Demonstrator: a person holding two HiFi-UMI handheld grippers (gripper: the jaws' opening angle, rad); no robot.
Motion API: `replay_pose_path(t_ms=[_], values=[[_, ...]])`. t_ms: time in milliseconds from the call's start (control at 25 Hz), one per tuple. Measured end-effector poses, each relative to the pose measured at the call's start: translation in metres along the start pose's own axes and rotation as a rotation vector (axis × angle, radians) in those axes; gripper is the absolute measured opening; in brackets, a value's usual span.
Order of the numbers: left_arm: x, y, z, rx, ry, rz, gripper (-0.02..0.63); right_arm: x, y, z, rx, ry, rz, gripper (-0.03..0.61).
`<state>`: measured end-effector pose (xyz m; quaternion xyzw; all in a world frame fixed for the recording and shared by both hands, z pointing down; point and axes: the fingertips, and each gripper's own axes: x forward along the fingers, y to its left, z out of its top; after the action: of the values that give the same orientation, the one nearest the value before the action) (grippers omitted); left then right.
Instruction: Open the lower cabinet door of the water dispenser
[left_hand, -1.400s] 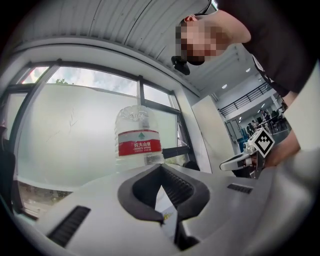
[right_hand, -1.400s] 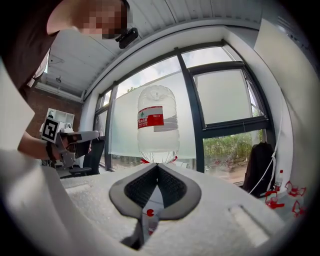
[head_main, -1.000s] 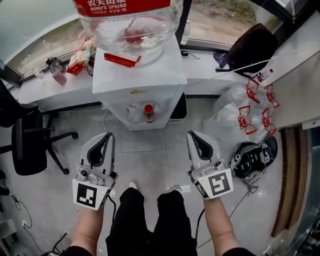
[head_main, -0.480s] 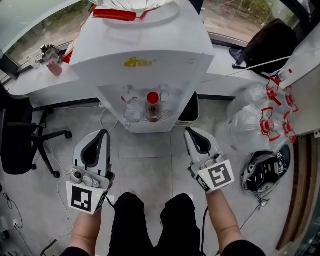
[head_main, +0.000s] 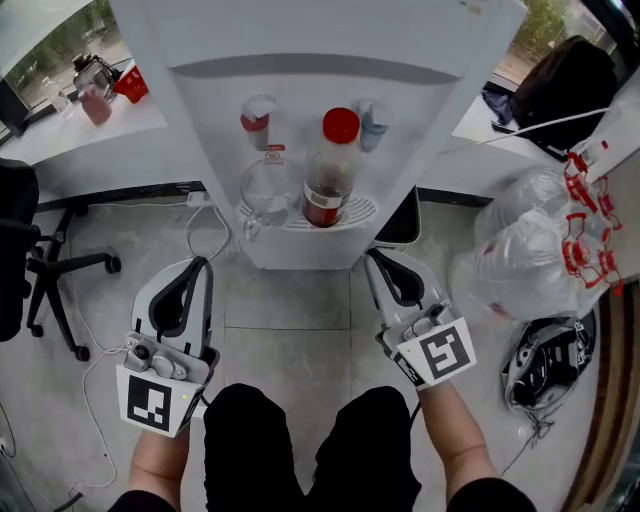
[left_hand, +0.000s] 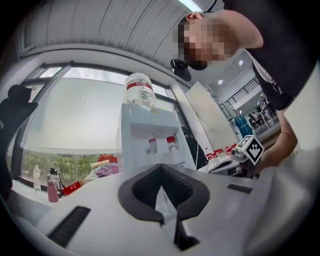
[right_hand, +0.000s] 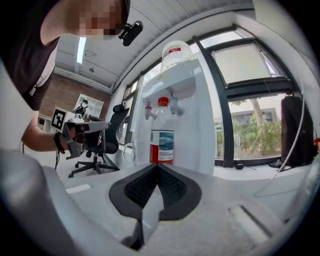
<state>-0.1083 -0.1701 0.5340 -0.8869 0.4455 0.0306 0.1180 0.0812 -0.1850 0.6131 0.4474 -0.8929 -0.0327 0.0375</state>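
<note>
Head view: both hand-held grippers, left (head_main: 199, 265) and right (head_main: 377, 258), are clenched on nothing, hovering over the grey floor just in front of the tall white water dispenser (head_main: 320, 60). Its lower cabinet door (head_main: 300, 252) sits under the tray holding a red-capped plastic bottle (head_main: 328, 170), no handle visible from up here. I'd part one gripper's jaws, hook the door edge, swing gently.

Nothing legible: the red-and-blue label on the red-capped clear plastic bottle (right_hand: 161, 142) in the white water dispenser (right_hand: 197, 125) blurs.
</note>
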Motion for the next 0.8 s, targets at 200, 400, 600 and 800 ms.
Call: replay_pose_path(t_ms=[200,400,600,800], values=[[-0.006,0.003,-0.033,-0.033,-0.063,0.016,0.008,0.003,-0.004,-0.026,-0.012,-0.028,-0.022,0.005],[-0.009,-0.010,-0.043,-0.046,-0.031,0.006,0.008,-0.007,-0.012,-0.046,0.016,0.022,-0.048,0.005],[-0.026,-0.016,-0.064,-0.022,0.003,-0.011,0.008,-0.010,-0.023,-0.080,0.036,0.015,-0.088,0.018],[-0.034,-0.019,-0.082,-0.034,0.022,0.015,0.008,0.001,-0.037,-0.102,0.025,0.040,-0.087,0.043]])
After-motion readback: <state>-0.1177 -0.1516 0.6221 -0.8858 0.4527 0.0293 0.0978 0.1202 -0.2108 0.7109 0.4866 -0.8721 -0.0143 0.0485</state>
